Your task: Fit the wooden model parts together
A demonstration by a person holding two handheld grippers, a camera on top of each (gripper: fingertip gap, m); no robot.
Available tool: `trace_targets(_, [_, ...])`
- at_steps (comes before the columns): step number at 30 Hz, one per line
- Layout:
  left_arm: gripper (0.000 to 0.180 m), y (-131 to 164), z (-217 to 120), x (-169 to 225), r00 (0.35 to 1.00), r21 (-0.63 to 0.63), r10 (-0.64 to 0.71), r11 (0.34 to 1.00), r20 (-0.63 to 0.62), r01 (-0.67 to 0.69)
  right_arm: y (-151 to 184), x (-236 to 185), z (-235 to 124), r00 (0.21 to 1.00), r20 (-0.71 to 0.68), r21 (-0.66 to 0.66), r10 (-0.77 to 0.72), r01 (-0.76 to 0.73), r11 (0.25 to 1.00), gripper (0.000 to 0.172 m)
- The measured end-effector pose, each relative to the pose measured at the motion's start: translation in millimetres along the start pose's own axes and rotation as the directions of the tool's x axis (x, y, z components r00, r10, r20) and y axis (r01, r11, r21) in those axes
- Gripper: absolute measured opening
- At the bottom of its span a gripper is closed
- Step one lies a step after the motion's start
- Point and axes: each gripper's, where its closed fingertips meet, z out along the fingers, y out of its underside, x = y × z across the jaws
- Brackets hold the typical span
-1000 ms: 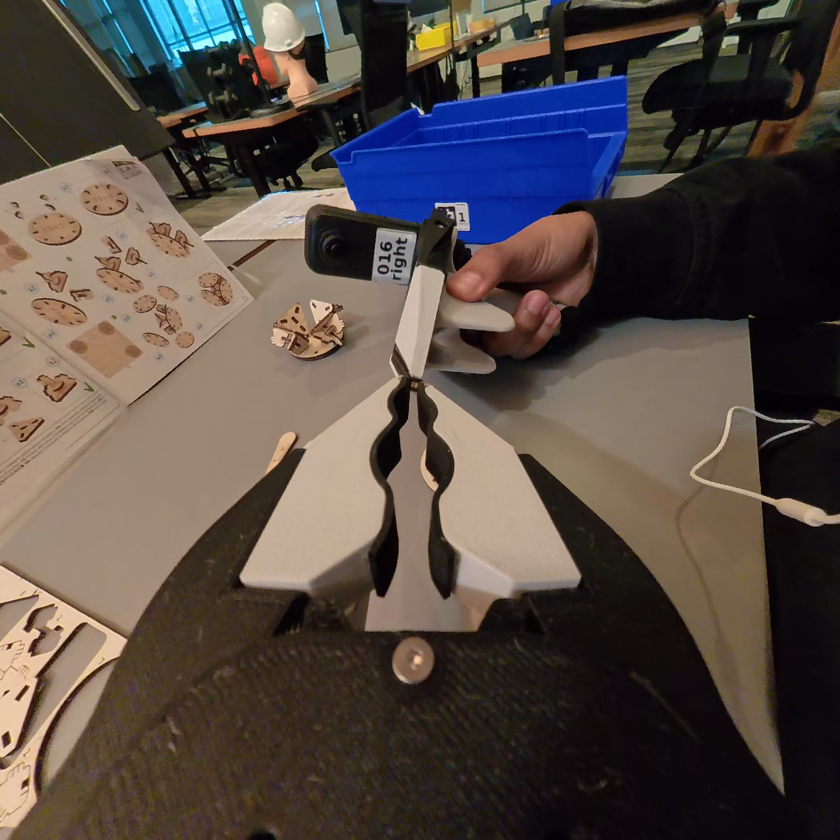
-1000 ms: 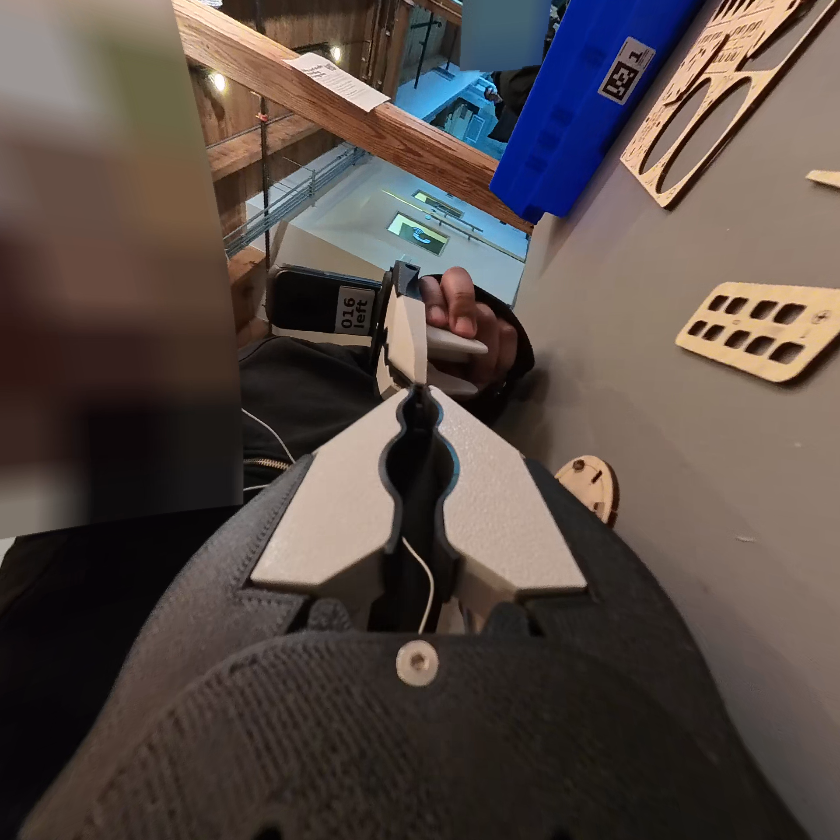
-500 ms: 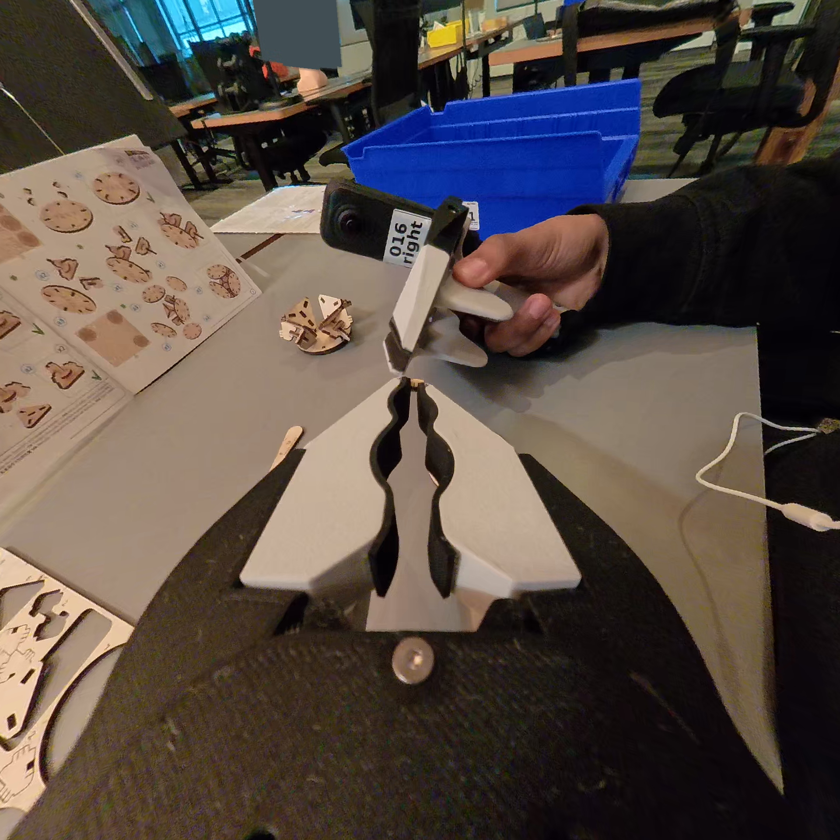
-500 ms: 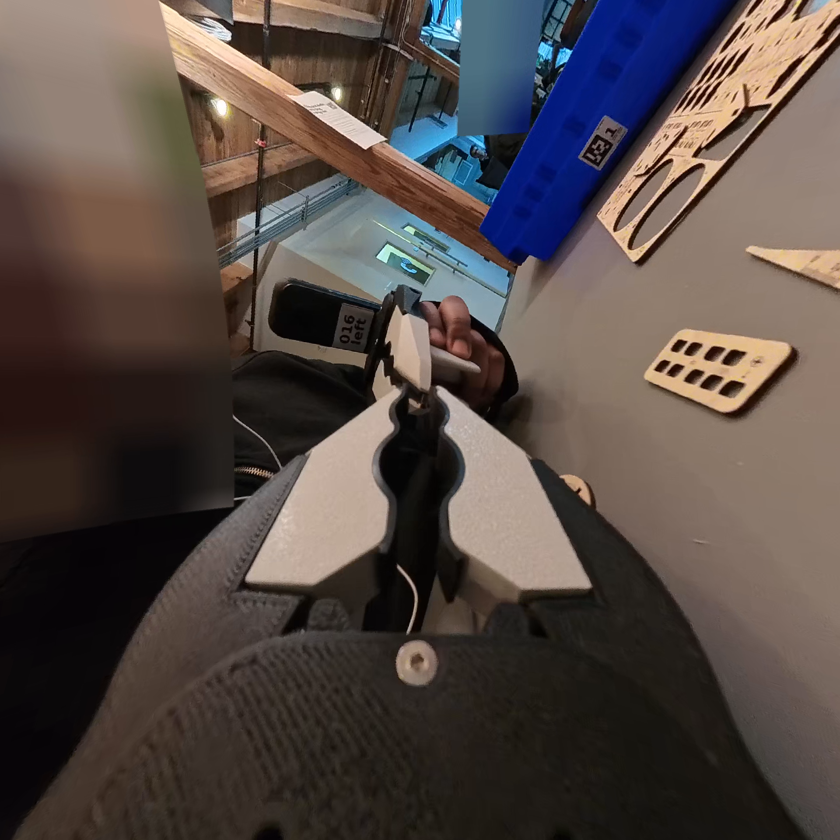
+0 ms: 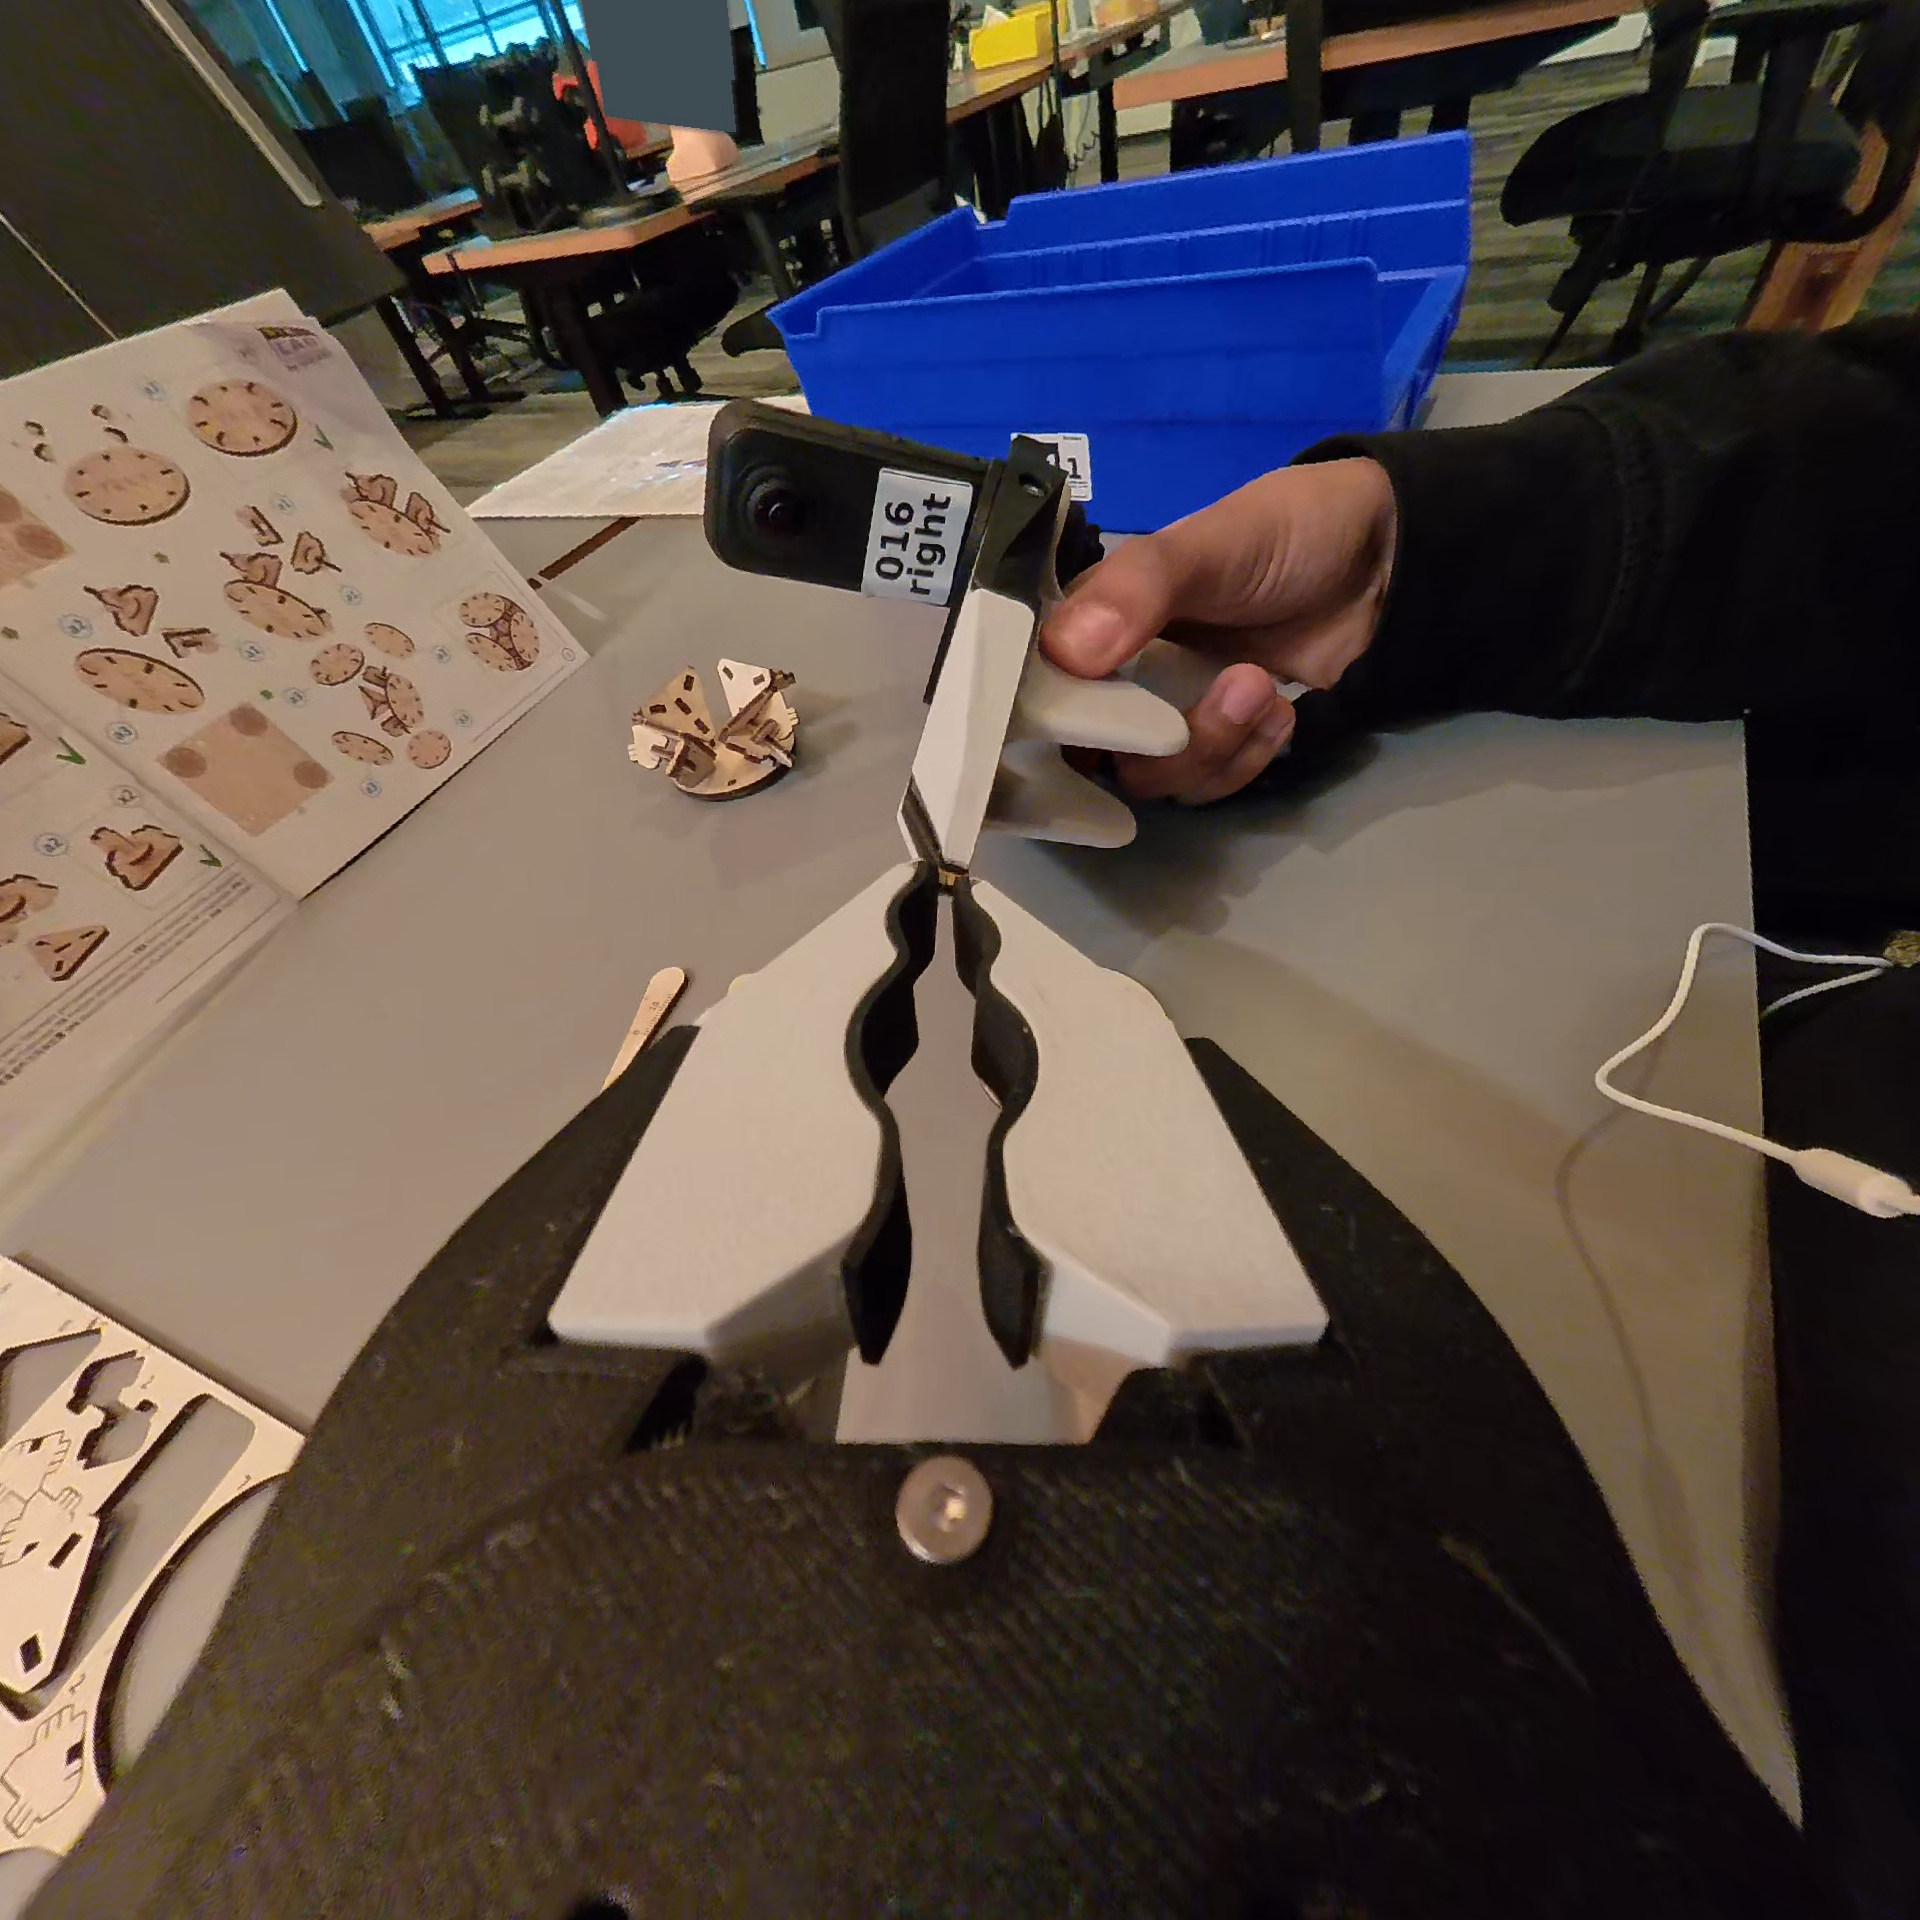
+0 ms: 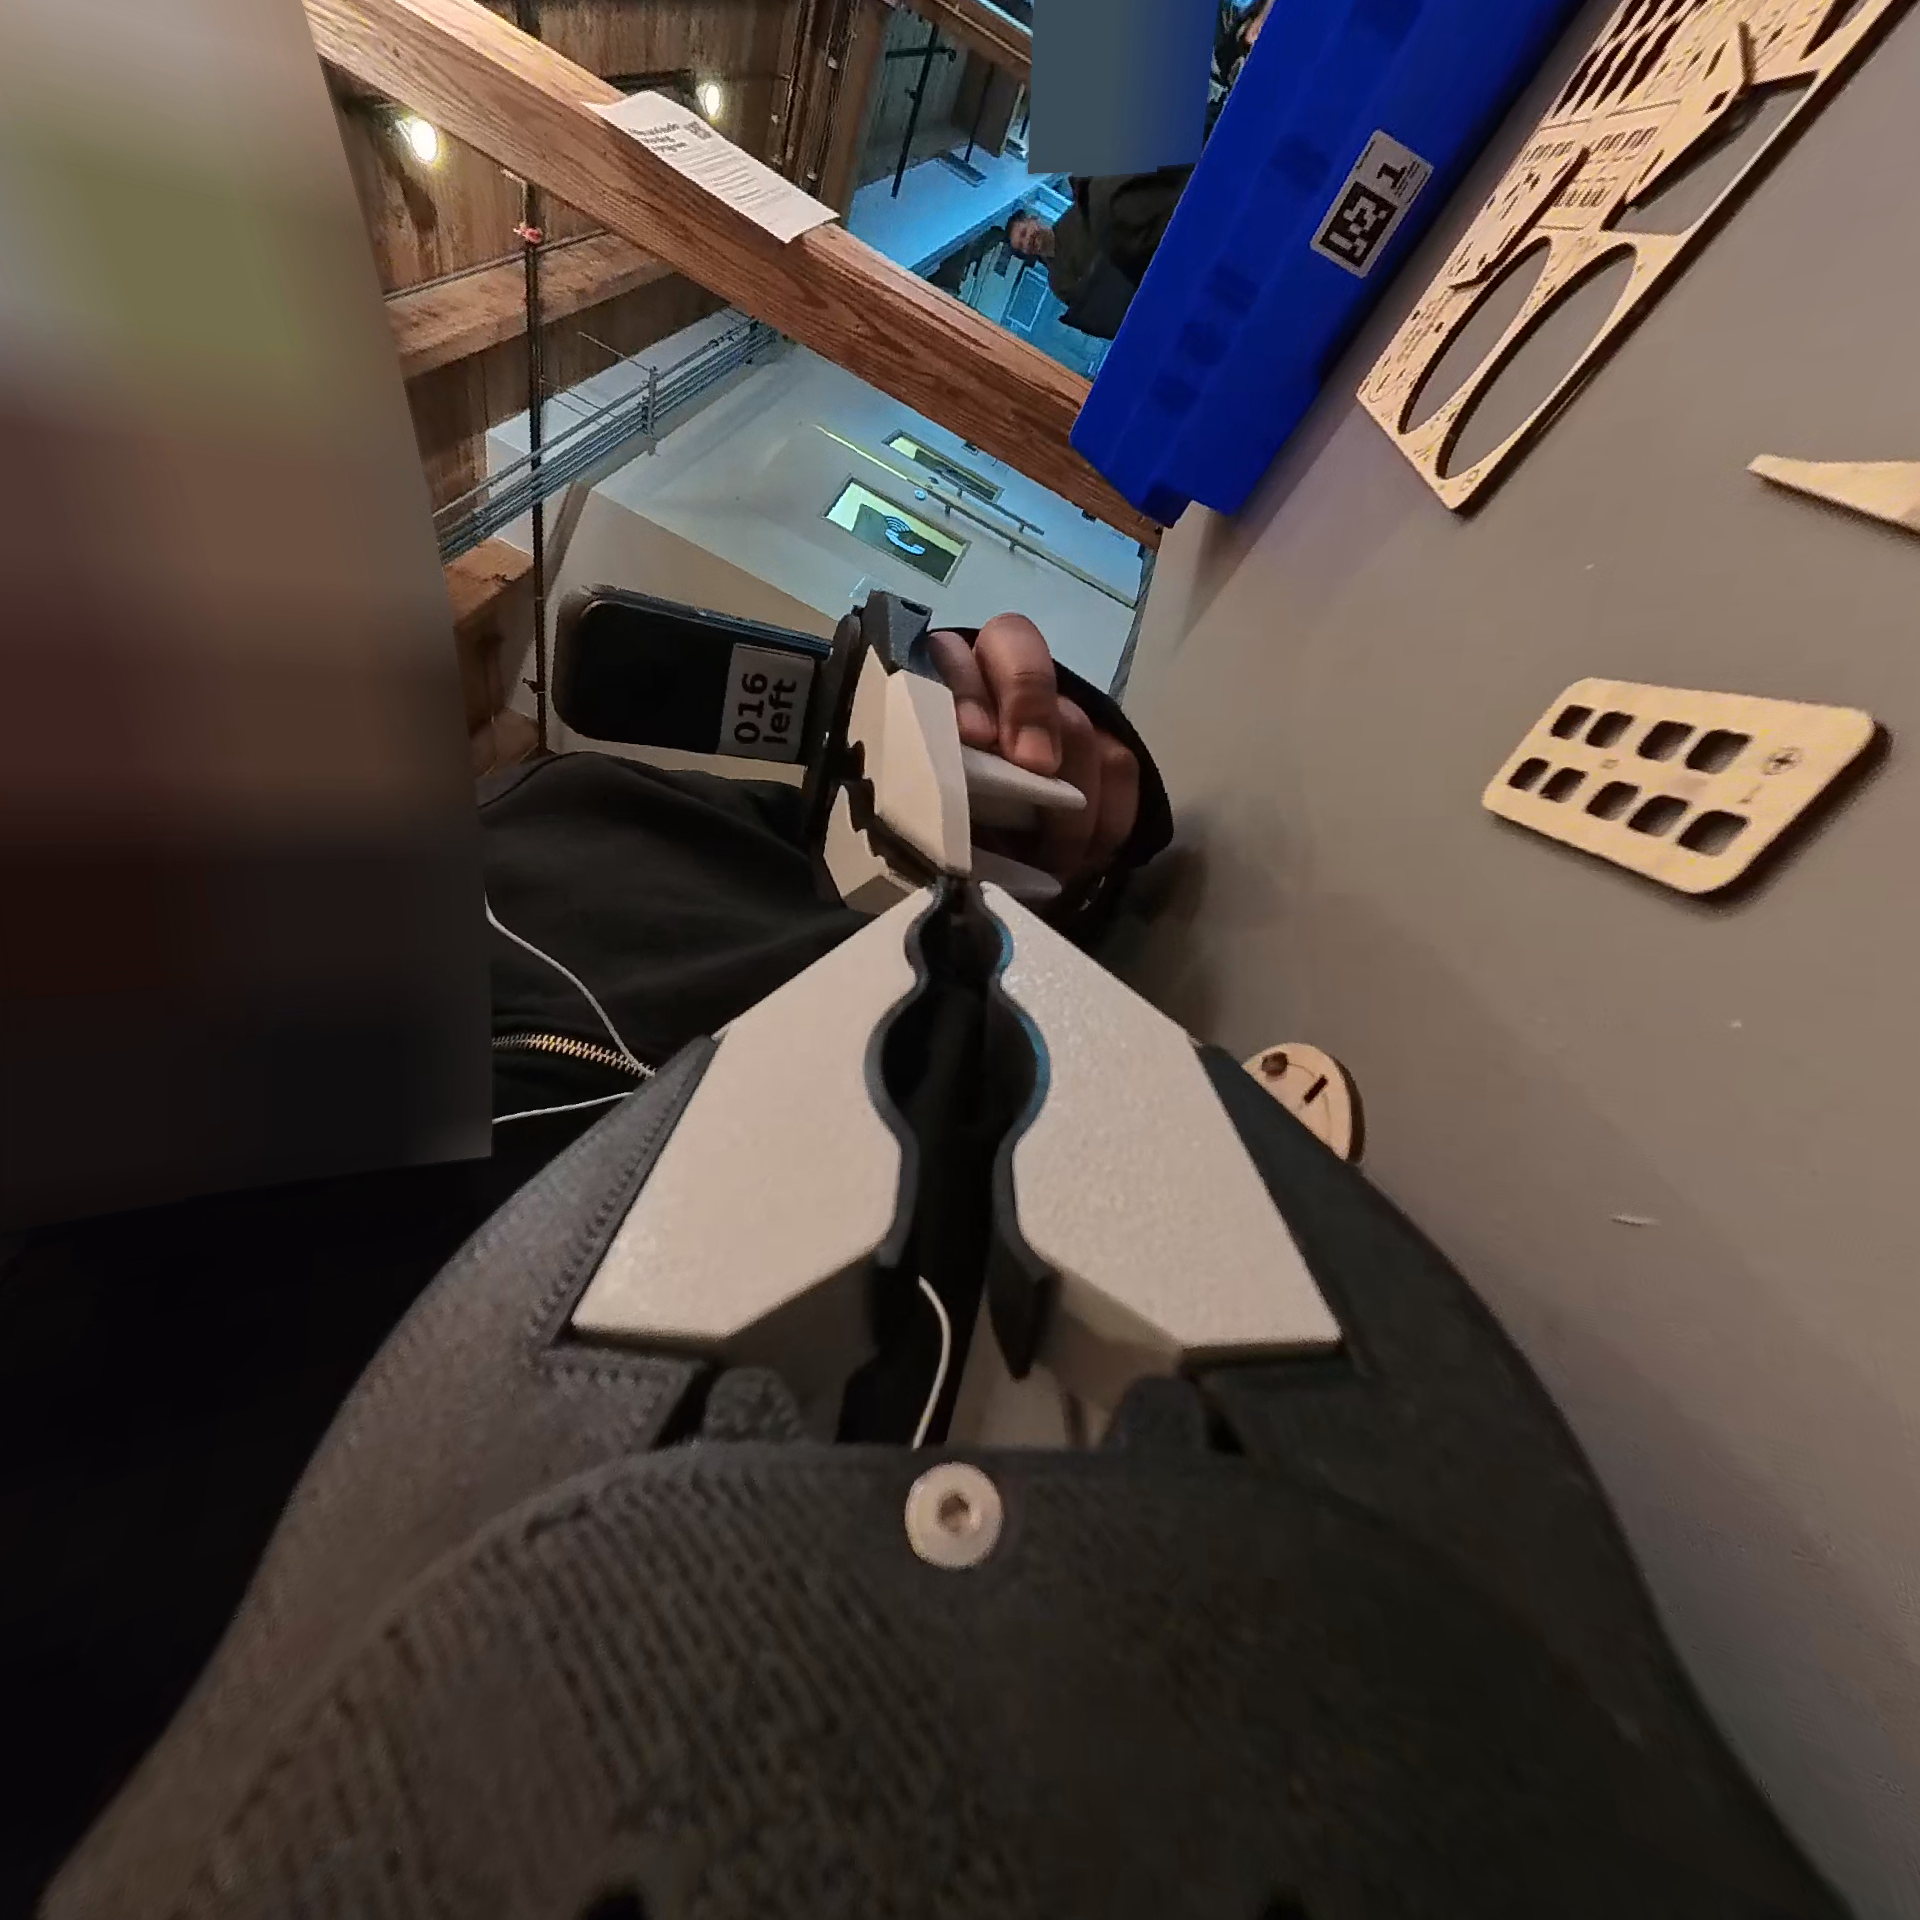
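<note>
In the left wrist view my left gripper [image 5: 941, 885] is shut on a tiny tan wooden piece [image 5: 948, 876], held at its very tips above the grey table [image 5: 1351, 987]. My right gripper [image 5: 937, 854], held in a hand, comes down from above with its tips closed on the same piece. In the right wrist view my right gripper [image 6: 954, 896] is shut and meets the tips of the left gripper [image 6: 948, 864]; the piece itself is hidden there.
A blue bin [image 5: 1143, 343] stands at the back. A picture instruction sheet [image 5: 208, 623], a small assembled wooden part [image 5: 717, 732], a wooden stick [image 5: 649, 1018] and a cut-out sheet [image 5: 62, 1507] lie left. A white cable [image 5: 1714, 1122] lies right. A slotted wooden panel [image 6: 1683, 784] lies nearby. The grippers are tip to tip, or close to it. From the right gripper's tips to the wooden stick [image 5: 649, 1018] is close to 12 cm.
The right gripper opened a little and lifted off the piece, then came back down and shut at it again. The left gripper kept its hold and barely moved.
</note>
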Motion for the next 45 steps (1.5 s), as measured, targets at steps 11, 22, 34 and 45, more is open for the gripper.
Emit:
trace_targets(11, [0.000,0.3,0.5,0.7,1.000,-0.001,-0.007,1.000,-0.010,0.007,0.2,0.1,0.1,1.000,0.001,0.000,0.005,-0.005,1.000,0.000])
trace_targets(22, [0.000,-0.5,0.3,1.0,1.000,0.004,-0.014,1.000,-0.016,0.014,0.5,-1.2,0.0,1.000,0.014,-0.001,0.013,-0.013,1.000,0.000])
trace_targets(34, [0.000,-0.9,-0.8,2.0,0.999,-0.007,-0.044,0.999,-0.031,0.044,1.3,-2.5,0.7,0.999,0.030,-0.003,0.030,-0.030,1.000,0.000])
trace_targets(45, [0.000,-3.7,-0.7,-1.3,1.000,0.022,0.016,1.000,0.021,-0.016,-3.4,-3.8,-2.3,0.999,-0.002,0.017,-0.032,0.032,0.999,0.000])
